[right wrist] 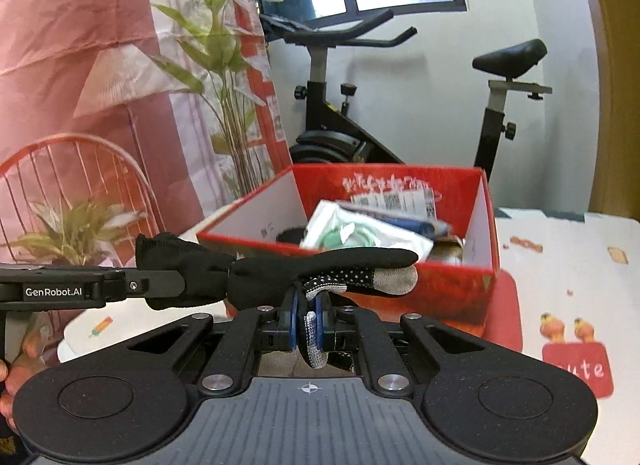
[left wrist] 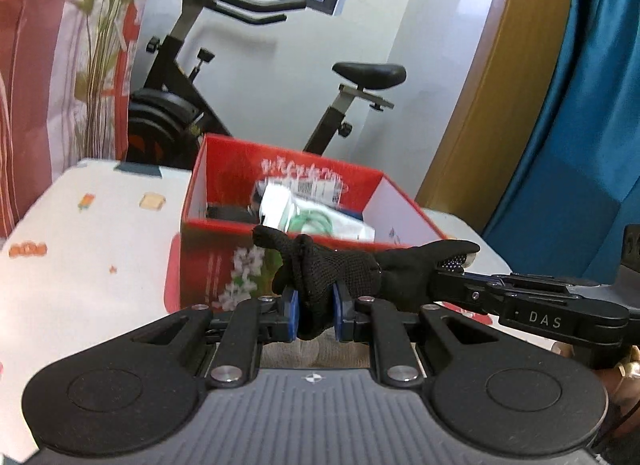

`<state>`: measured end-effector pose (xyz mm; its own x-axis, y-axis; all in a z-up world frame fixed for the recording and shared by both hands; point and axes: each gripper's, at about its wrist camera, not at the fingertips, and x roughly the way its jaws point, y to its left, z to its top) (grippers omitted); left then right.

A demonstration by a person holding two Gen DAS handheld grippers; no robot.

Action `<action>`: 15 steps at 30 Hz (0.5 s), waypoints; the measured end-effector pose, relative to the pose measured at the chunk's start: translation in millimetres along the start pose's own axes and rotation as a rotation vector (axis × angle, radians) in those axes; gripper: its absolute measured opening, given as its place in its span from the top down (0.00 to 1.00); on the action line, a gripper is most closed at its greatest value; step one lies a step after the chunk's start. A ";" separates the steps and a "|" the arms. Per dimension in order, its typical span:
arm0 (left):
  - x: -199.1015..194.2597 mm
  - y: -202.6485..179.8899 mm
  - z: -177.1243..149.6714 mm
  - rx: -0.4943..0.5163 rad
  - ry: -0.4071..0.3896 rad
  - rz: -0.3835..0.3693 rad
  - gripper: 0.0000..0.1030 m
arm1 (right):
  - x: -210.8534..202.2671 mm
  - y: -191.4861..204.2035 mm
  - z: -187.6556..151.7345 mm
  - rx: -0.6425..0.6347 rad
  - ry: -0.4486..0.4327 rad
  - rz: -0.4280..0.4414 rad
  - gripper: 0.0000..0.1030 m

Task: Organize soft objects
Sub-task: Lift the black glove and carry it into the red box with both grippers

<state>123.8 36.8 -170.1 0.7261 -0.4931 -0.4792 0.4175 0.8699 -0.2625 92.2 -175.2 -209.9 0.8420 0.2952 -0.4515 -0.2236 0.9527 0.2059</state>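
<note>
A black knit glove (left wrist: 352,269) with dotted grip fingertips hangs stretched between both grippers, above the table and in front of the red box (left wrist: 224,253). My left gripper (left wrist: 316,315) is shut on the glove's cuff end, blue pads pressing the bunched fabric. My right gripper (right wrist: 307,323) is shut on a grey-tipped finger of the same glove (right wrist: 320,265). In the left wrist view the right gripper (left wrist: 460,267) comes in from the right. The open red box (right wrist: 400,181) holds white packets, a green item and dark things.
A white patterned tablecloth (left wrist: 80,265) covers the table under the box. An exercise bike (left wrist: 360,77) stands behind the box against a white wall. Red and pink curtains with green stems hang at left. A red wire chair (right wrist: 80,169) is at far left; blue fabric (left wrist: 580,105) at right.
</note>
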 end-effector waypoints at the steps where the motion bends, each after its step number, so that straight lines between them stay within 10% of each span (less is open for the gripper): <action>1: -0.5 -0.7 4.3 0.004 -0.004 0.001 0.83 | -0.2 1.0 3.5 0.000 -0.005 0.001 0.93; 15: 34.5 7.3 48.5 0.004 0.019 0.012 0.83 | 30.2 -14.8 66.9 0.006 -0.009 0.005 0.93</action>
<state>178.3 25.7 -148.0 0.7205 -0.4825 -0.4981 0.4114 0.8756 -0.2532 153.8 -185.2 -168.5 0.8455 0.2991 -0.4424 -0.2246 0.9507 0.2136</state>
